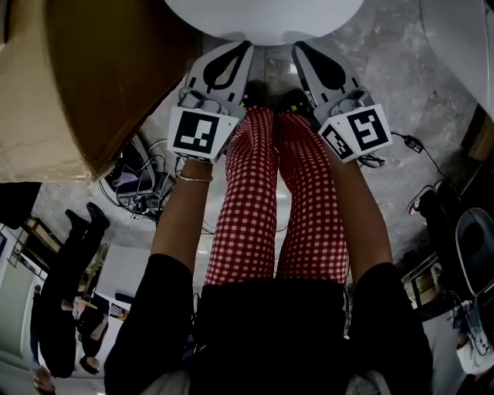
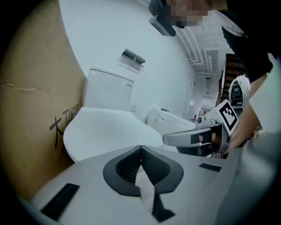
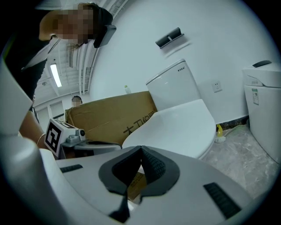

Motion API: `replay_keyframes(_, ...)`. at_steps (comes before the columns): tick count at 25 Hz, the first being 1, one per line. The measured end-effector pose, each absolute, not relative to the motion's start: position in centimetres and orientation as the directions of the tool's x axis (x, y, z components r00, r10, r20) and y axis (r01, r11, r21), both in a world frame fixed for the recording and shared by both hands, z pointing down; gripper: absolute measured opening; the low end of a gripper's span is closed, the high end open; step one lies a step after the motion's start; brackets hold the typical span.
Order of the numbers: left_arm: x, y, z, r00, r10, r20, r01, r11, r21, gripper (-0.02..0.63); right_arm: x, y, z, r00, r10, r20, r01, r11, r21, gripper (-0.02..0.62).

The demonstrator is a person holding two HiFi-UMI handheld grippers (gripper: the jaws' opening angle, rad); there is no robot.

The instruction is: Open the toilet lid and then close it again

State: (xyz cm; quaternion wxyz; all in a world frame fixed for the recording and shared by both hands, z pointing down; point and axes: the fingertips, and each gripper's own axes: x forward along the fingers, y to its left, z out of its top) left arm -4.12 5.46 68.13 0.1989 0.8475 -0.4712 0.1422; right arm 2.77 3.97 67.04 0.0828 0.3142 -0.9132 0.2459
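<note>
The white toilet lid (image 1: 262,15) lies flat and closed on the bowl, in the head view at the top centre. In the left gripper view the lid (image 2: 105,129) is ahead of the jaws, with the tank (image 2: 107,90) behind it. Just short of its front edge, my left gripper (image 1: 244,48) and right gripper (image 1: 298,48) are side by side, both shut with nothing in them. In the right gripper view the lid (image 3: 180,125) lies beyond the shut jaws. Neither gripper touches it.
A big cardboard box (image 1: 85,77) stands close on the toilet's left. A second white toilet (image 3: 263,101) stands to the right on the marble floor (image 1: 401,92). Cables (image 1: 135,193) lie behind the box. The person's checked trousers (image 1: 270,200) are below the grippers.
</note>
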Motion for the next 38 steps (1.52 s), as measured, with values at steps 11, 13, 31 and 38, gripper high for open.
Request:
replay_keyframes(11, -3.3, 4.4, 64.0, 0.521, -0.739, 0.428, -0.852, -0.478, 0.211, 0.005, 2.9, 2.5, 62.6, -0.789, -0.542, 0.29, -0.615, 0.686, -0.389, 0.018)
replay_keyframes(13, -3.2, 4.1, 63.3, 0.523, -0.737, 0.428, -0.851, -0.479, 0.216, 0.006, 2.9, 2.4, 61.7, -0.793, -0.536, 0.288, -0.609, 0.693, -0.386, 0.018)
replay_keyframes(31, -1.0, 3.7, 53.7, 0.592, -0.699, 0.402, -0.801, -0.567, 0.193, 0.005, 2.0, 3.0, 51.9, -0.81, -0.542, 0.222, -0.583, 0.712, -0.391, 0.018)
replay_keyframes(38, 0.5, 3.6, 49.7, 0.617, -0.689, 0.38, -0.779, -0.602, 0.173, 0.005, 2.3, 3.0, 47.5, -0.815, -0.55, 0.182, -0.573, 0.717, -0.398, 0.018)
